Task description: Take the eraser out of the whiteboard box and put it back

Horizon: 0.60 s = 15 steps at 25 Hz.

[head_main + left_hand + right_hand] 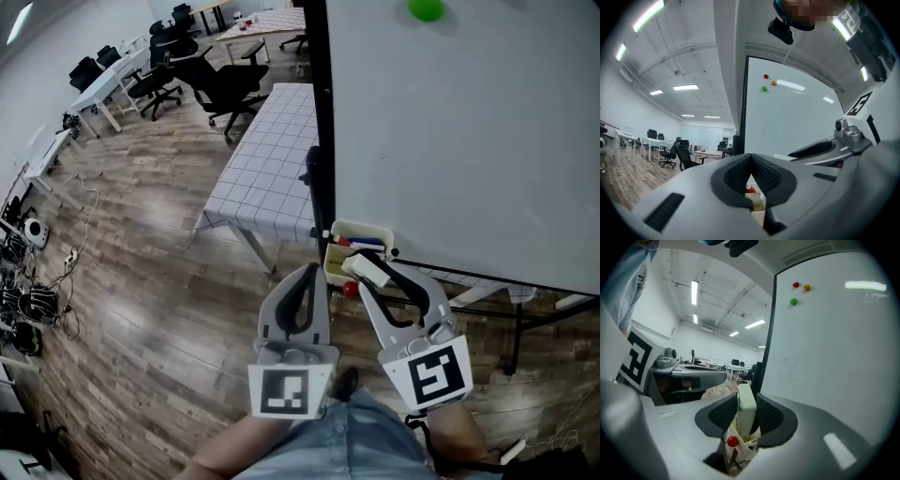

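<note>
The whiteboard box is a cream tray fixed at the whiteboard's lower left corner, with markers inside. My right gripper is shut on the white eraser, held just in front of and above the box. In the right gripper view the eraser stands upright between the pads, over the box, which bears a red magnet. My left gripper is shut and empty, to the left of the box. Through its jaws in the left gripper view, part of the box shows.
The whiteboard fills the right side, with a green magnet near its top. Its black stand legs run along the wooden floor. A table with a checked cloth and office chairs stand behind.
</note>
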### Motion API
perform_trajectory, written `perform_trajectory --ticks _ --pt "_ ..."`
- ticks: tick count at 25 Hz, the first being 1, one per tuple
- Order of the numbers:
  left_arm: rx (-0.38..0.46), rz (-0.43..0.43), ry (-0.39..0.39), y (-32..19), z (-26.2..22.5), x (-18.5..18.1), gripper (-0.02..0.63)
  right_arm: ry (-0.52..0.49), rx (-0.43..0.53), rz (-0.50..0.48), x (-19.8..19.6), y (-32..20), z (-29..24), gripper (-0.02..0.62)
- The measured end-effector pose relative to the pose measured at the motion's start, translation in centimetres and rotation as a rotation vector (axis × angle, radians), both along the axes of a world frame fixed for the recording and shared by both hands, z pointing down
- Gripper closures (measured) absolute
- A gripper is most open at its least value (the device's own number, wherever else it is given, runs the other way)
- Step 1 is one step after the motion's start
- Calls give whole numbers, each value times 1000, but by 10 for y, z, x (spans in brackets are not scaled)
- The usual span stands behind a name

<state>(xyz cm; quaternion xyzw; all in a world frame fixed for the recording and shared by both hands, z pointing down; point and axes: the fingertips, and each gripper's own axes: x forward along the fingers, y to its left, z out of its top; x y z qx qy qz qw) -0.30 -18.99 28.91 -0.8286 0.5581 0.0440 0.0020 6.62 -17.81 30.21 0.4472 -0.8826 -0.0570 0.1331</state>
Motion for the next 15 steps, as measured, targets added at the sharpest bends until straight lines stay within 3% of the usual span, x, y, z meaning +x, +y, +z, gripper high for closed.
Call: perform_trajectory --ticks 6,15 --pt "-34 2 -4 -17 13 -7 601 10 -29 13 -3 -17 17 474" --pt "-77 70 -13 -46 24 -8 601 19 -99 36 -15 -38 38 472"
